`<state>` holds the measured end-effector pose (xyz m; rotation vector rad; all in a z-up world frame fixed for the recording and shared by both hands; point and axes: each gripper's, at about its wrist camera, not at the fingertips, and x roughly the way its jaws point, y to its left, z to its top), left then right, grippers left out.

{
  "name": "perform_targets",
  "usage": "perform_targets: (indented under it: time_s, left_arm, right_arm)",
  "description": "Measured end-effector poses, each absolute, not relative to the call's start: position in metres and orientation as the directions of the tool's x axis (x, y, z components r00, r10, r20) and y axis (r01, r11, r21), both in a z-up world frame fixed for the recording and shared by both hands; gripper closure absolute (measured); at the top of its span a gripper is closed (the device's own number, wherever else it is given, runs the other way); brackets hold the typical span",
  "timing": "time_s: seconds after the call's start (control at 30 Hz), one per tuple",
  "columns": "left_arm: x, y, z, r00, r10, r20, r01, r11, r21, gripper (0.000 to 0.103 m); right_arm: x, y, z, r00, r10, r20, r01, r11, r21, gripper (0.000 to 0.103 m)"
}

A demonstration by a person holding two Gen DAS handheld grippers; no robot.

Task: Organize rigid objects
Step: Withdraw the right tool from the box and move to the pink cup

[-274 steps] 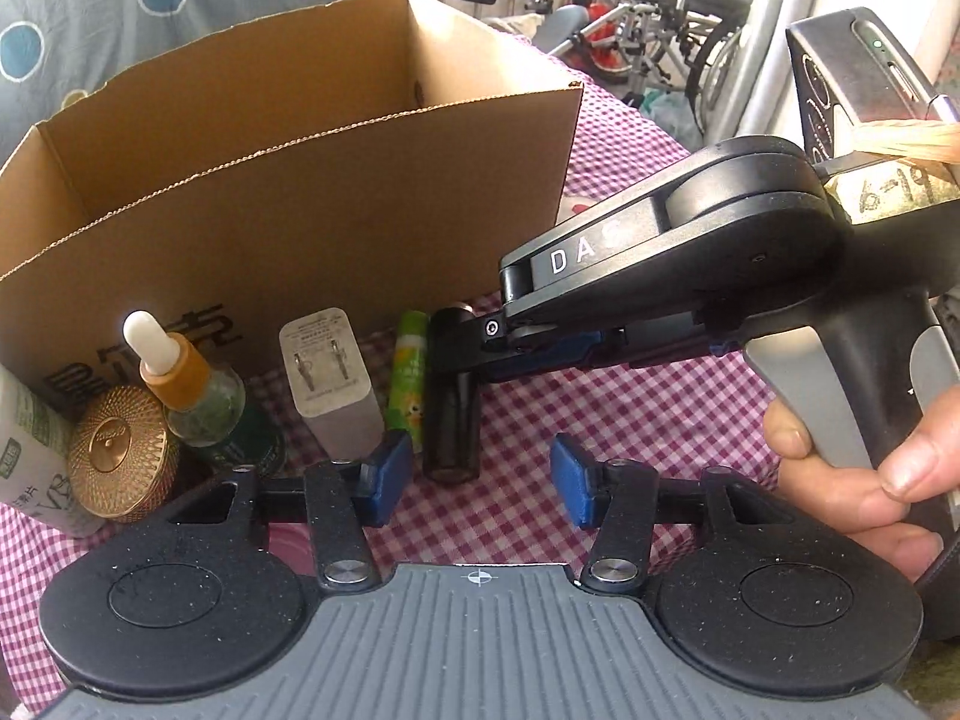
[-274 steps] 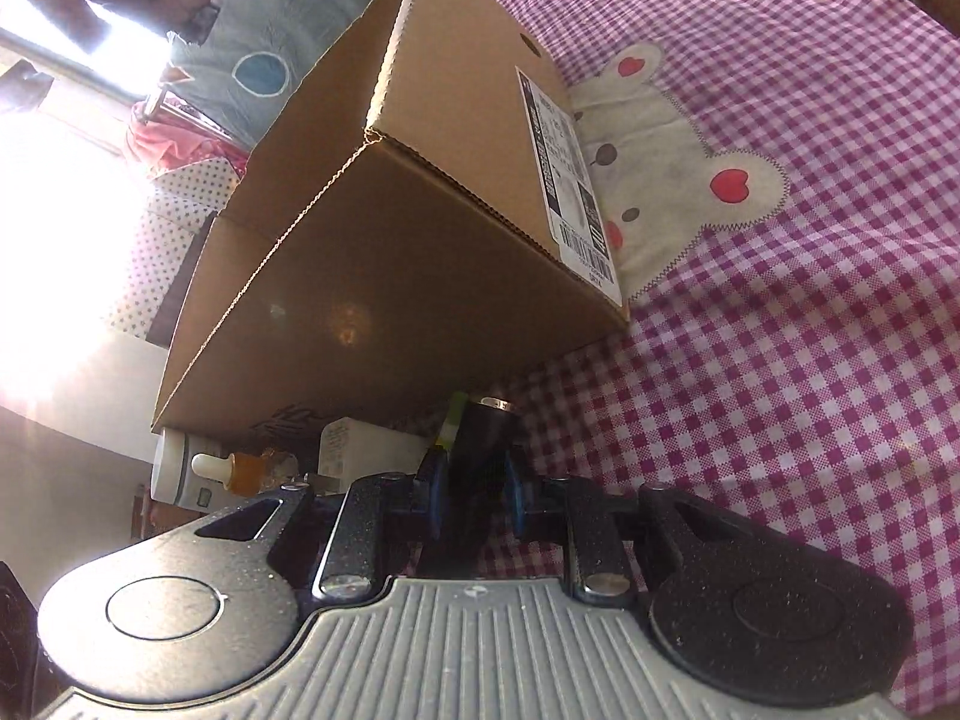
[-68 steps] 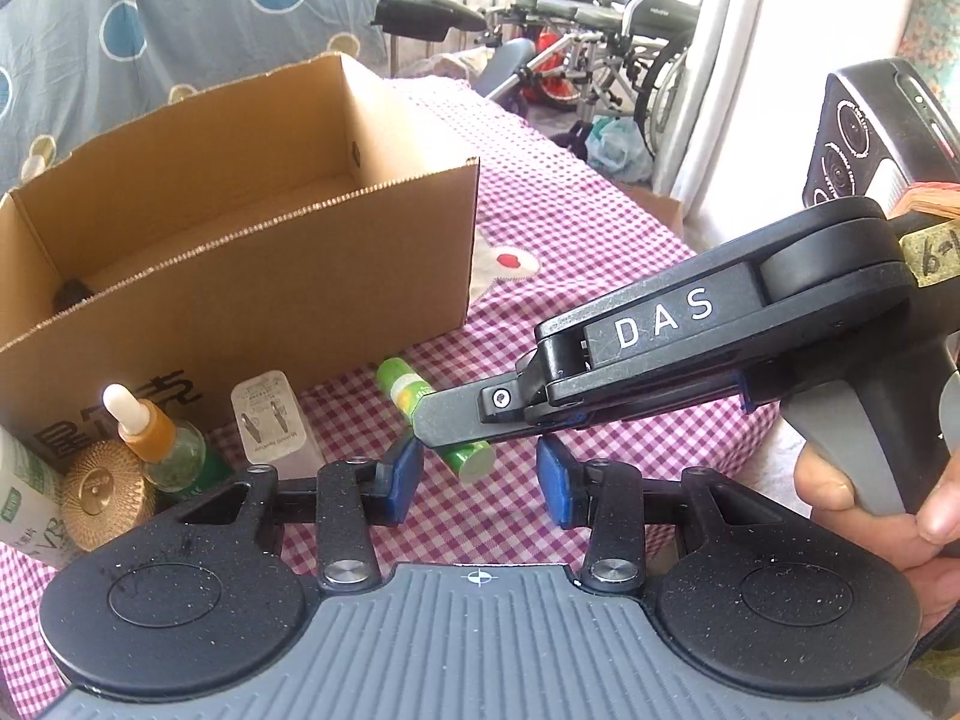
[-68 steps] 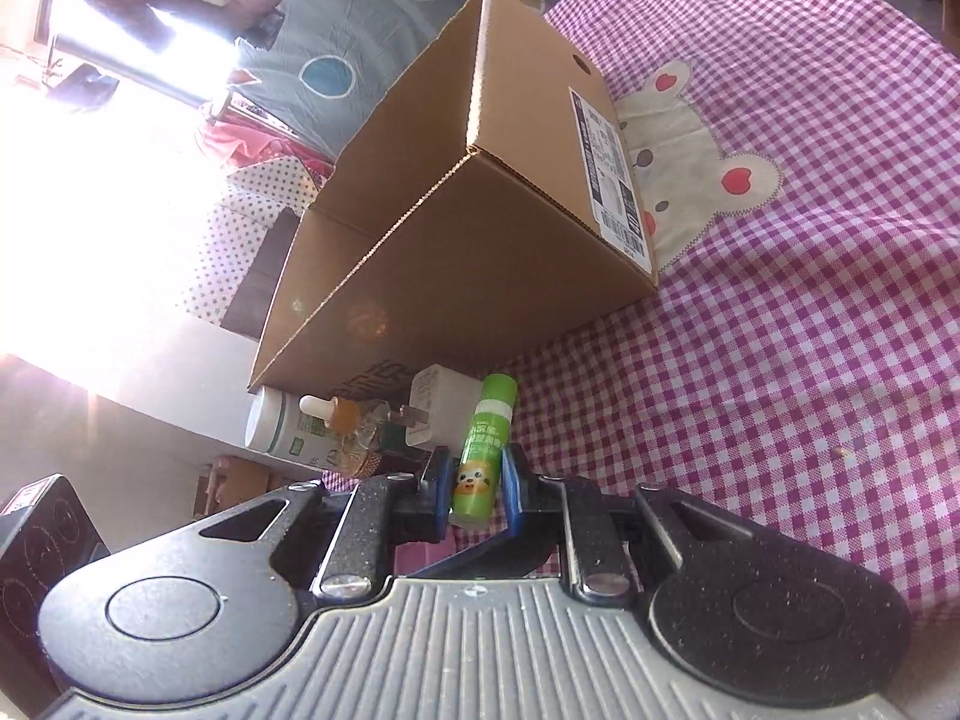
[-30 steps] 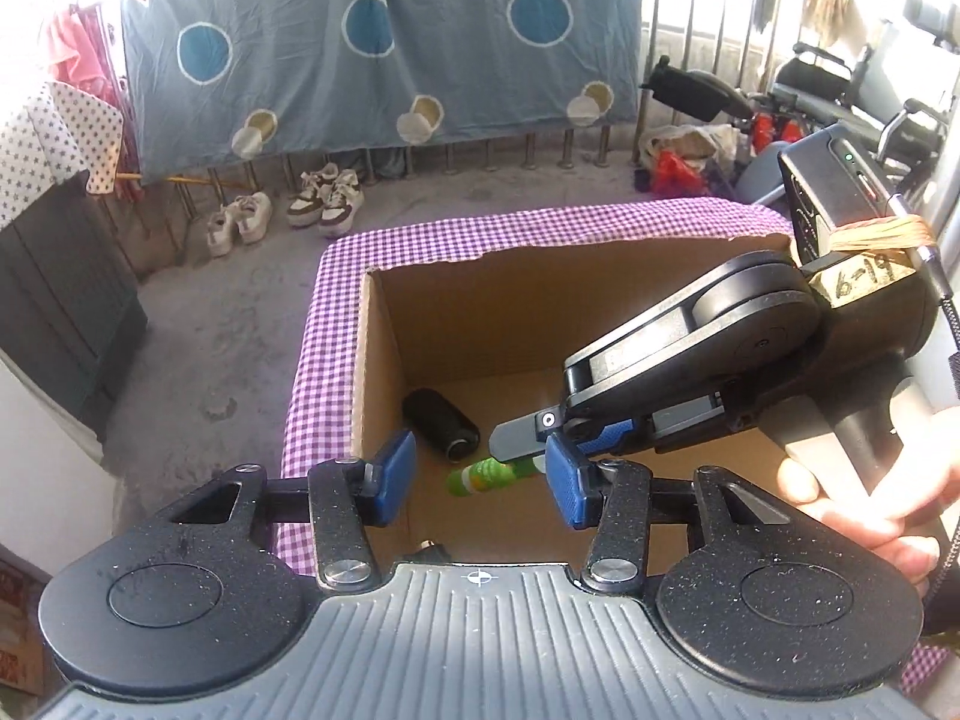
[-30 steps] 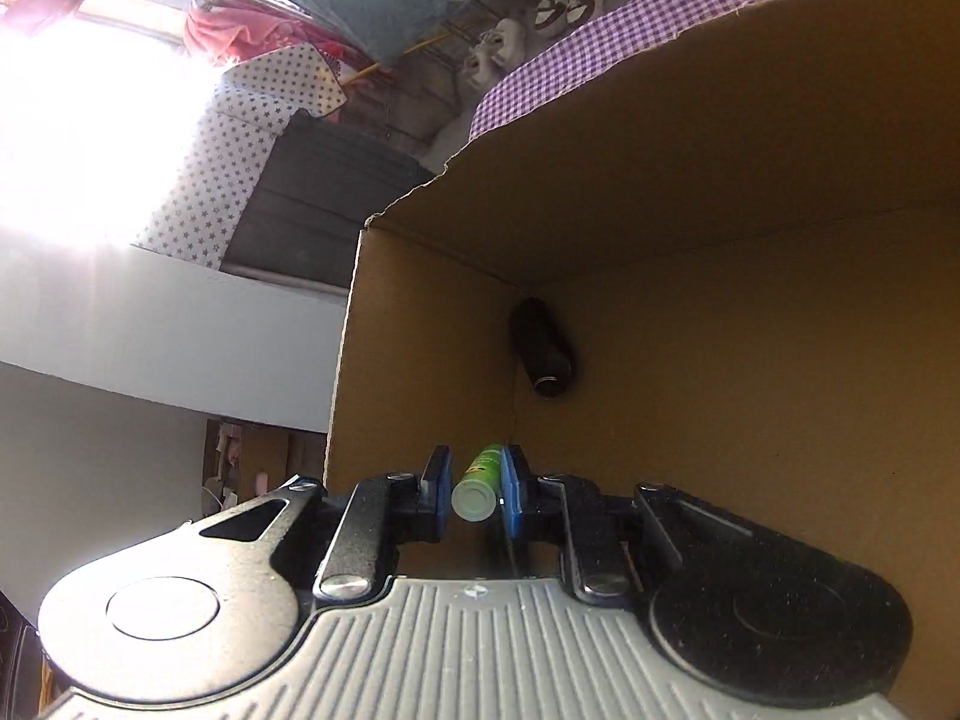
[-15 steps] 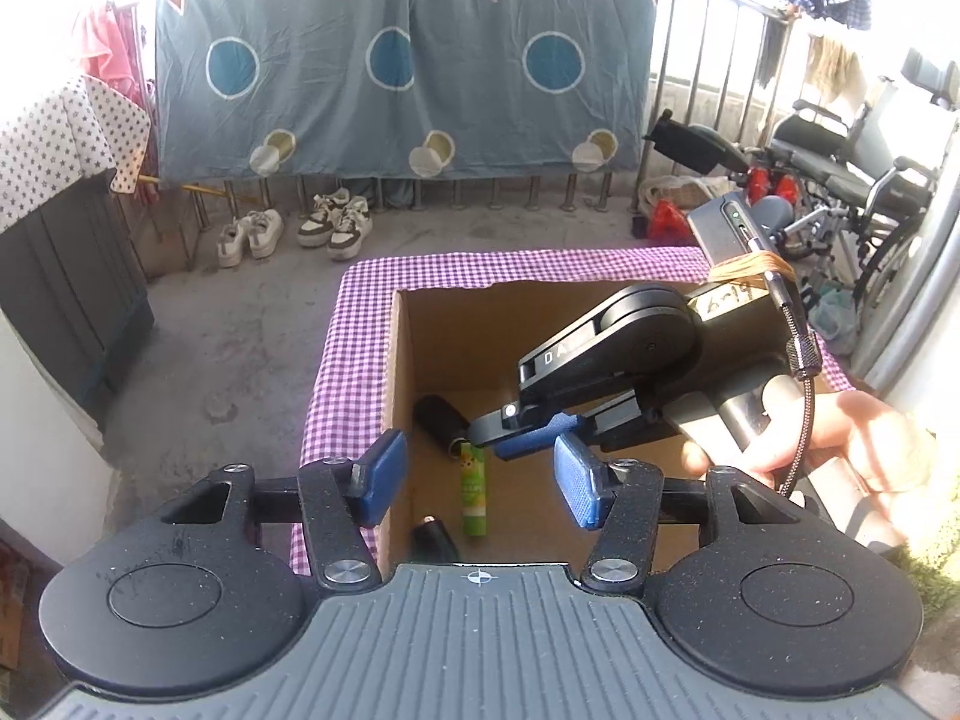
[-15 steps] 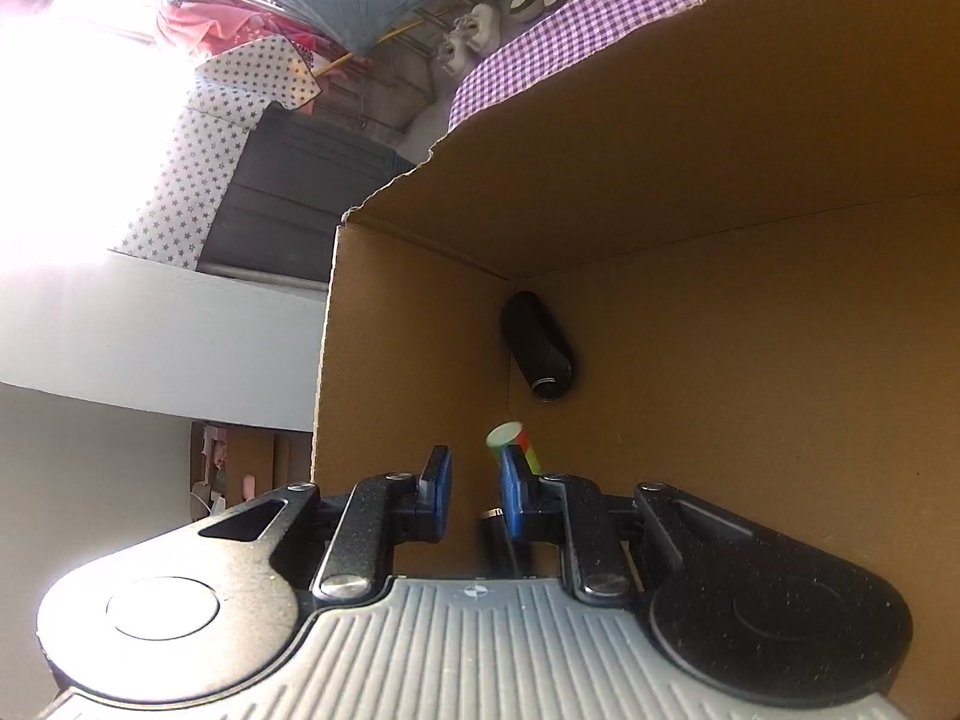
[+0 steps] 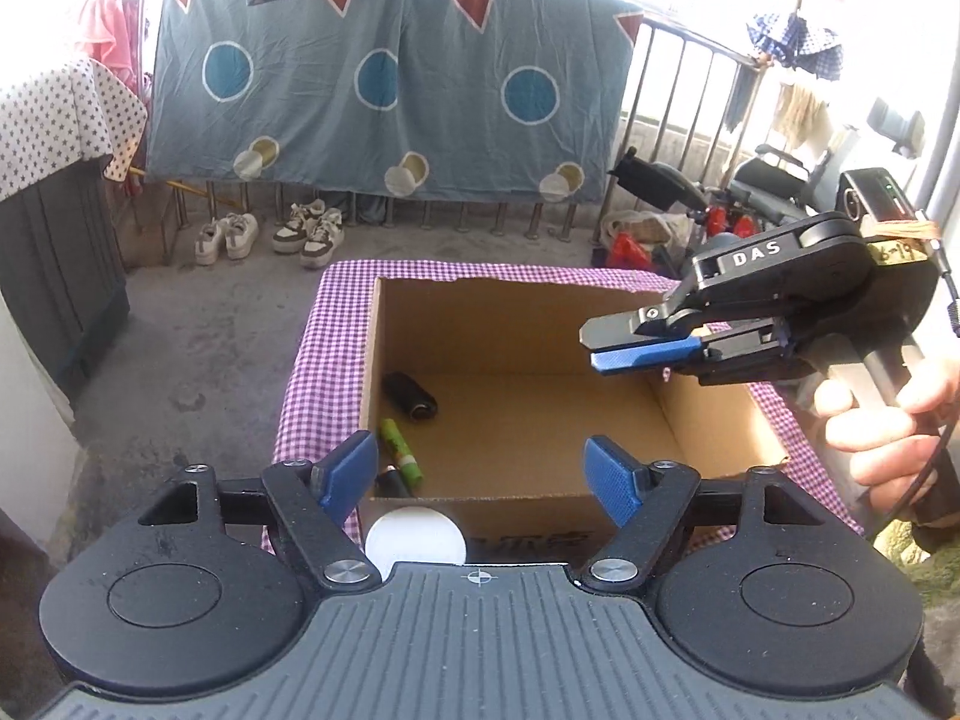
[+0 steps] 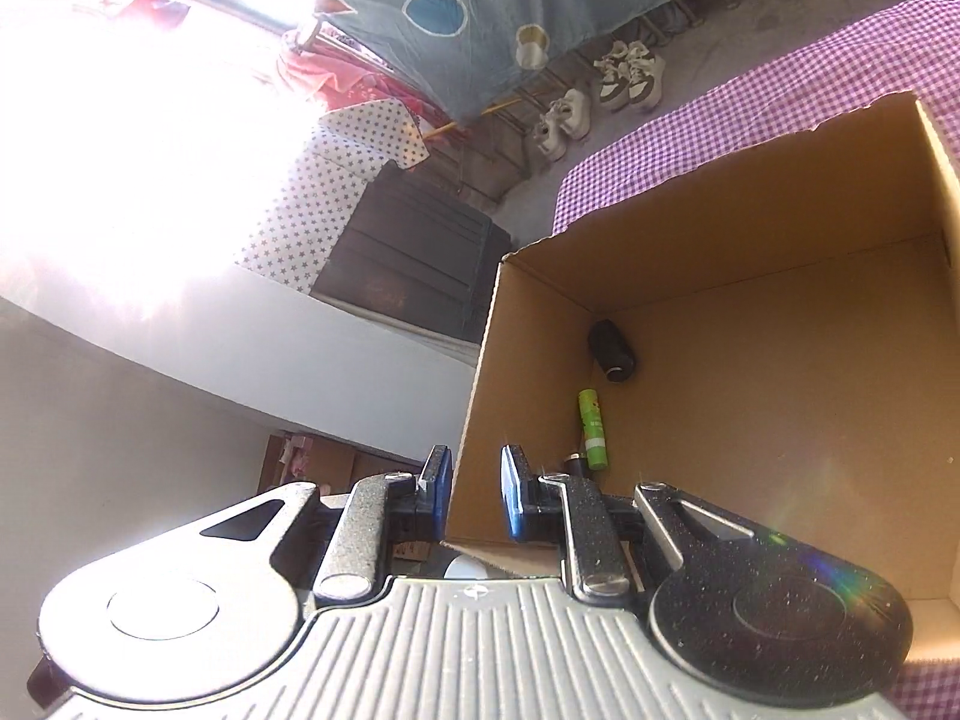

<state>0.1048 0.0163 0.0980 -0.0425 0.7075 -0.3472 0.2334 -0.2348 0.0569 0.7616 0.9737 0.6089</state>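
Note:
An open cardboard box stands on the checked tablecloth. Inside, along its left wall, lie a black cylinder, a green tube and a small dark object. They also show in the right wrist view: the cylinder, the tube, the dark object. My left gripper is open and empty above the box's near edge. My right gripper is open and empty, raised over the box; it shows in the left wrist view.
A white round cap sits just outside the box's near wall. The purple checked tablecloth ends at the left. Beyond are a concrete floor, shoes, a blue hanging sheet and a wheelchair.
The green tube left my right gripper and now lies in the box. My right gripper has lifted up and back out of the box. My left gripper has opened wider.

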Motion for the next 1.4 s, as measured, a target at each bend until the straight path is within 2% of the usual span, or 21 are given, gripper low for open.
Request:
perform_targets:
  time_s: [0.1,0.17,0.23,0.37,0.43,0.67,0.73,0.8,0.97,1.03,1.2,1.4]
  left_arm:
    - [0.092,0.016,0.090,0.676,-0.359,-0.644,0.333,0.928,-0.168,0.018]
    - [0.083,0.013,0.082,0.647,-0.382,-0.660,0.364,0.915,-0.173,0.012]
    - [0.076,0.009,0.072,0.613,-0.405,-0.678,0.396,0.901,-0.179,0.008]
    - [0.063,-0.004,0.048,0.539,-0.426,-0.727,0.457,0.873,-0.172,0.006]
    - [0.057,-0.014,0.034,0.504,-0.417,-0.756,0.481,0.863,-0.155,0.005]
    - [0.033,-0.049,-0.017,0.374,-0.364,-0.853,0.581,0.809,-0.091,0.006]
    - [0.029,-0.056,-0.026,0.361,-0.356,-0.862,0.591,0.802,-0.083,0.006]
    - [0.027,-0.060,-0.032,0.357,-0.346,-0.868,0.592,0.802,-0.076,0.007]
    - [0.025,-0.067,-0.045,0.360,-0.322,-0.875,0.591,0.805,-0.053,0.007]
    - [0.026,-0.069,-0.047,0.375,-0.313,-0.873,0.584,0.811,-0.040,0.007]
    - [0.027,-0.072,-0.046,0.381,-0.329,-0.864,0.592,0.805,-0.046,0.007]
    - [0.025,-0.092,-0.045,0.368,-0.386,-0.846,0.640,0.765,-0.071,0.007]
  right_arm:
    - [0.189,-0.255,0.076,0.474,0.753,-0.456,-0.175,0.588,0.789,0.080]
    - [0.160,-0.268,0.084,0.508,0.743,-0.436,-0.207,0.597,0.775,0.071]
    - [0.134,-0.279,0.087,0.545,0.723,-0.425,-0.224,0.614,0.757,0.052]
    - [0.084,-0.283,0.070,0.592,0.647,-0.480,-0.206,0.698,0.686,0.047]
    - [0.069,-0.276,0.051,0.592,0.611,-0.527,-0.172,0.734,0.657,0.042]
    - [0.056,-0.230,-0.021,0.531,0.544,-0.650,-0.126,0.809,0.575,0.043]
    - [0.057,-0.218,-0.036,0.511,0.526,-0.680,-0.127,0.828,0.546,0.053]
    - [0.058,-0.208,-0.045,0.501,0.507,-0.702,-0.136,0.846,0.515,0.054]
    - [0.056,-0.202,-0.062,0.468,0.498,-0.730,-0.144,0.858,0.493,0.064]
    - [0.060,-0.201,-0.068,0.457,0.498,-0.737,-0.142,0.859,0.493,0.075]
    - [0.059,-0.208,-0.068,0.470,0.495,-0.731,-0.134,0.858,0.495,0.080]
    - [0.054,-0.233,-0.064,0.497,0.472,-0.728,-0.072,0.859,0.508,0.081]
